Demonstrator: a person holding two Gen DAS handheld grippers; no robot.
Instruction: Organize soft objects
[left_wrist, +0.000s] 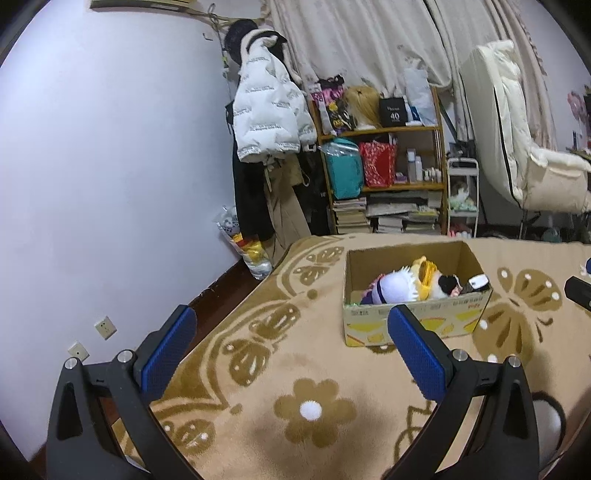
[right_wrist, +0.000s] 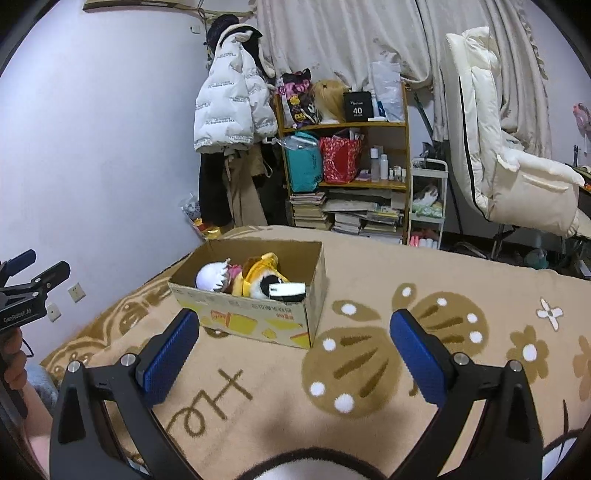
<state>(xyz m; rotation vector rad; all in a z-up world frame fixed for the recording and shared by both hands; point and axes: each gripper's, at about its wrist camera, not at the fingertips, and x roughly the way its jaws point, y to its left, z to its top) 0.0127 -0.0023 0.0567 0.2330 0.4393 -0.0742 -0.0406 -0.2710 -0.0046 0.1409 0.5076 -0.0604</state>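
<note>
On the bed, over a tan blanket (right_wrist: 369, 266) patterned with brown flowers and butterflies, stands an open cardboard box (right_wrist: 251, 321) holding the soft toys. Its long axis runs from the near right corner toward the far left in the right wrist view, with the printed yellow side panel facing the camera. Inside the box, packed against its near wall, lie three plush items side by side: a white round toy with a spiky fringe (right_wrist: 210, 277), a yellow plush with a black-and-white face (right_wrist: 258, 280), and a black-and-white piece (right_wrist: 286, 290) lying flat along the box's long axis (its exact form cannot be told). The left claw (left_wrist: 291, 321) stands wide open and empty above the blanket, its right blue pad overlapping the box's near wall in the left wrist view. The right claw (right_wrist: 295, 328) is likewise spread wide and holds nothing, with the box's near corner between its blue pads. Behind the bed stand a wooden shelf (right_wrist: 343, 125) of bags and books and a hanging white puffer jacket (right_wrist: 229, 107).
</note>
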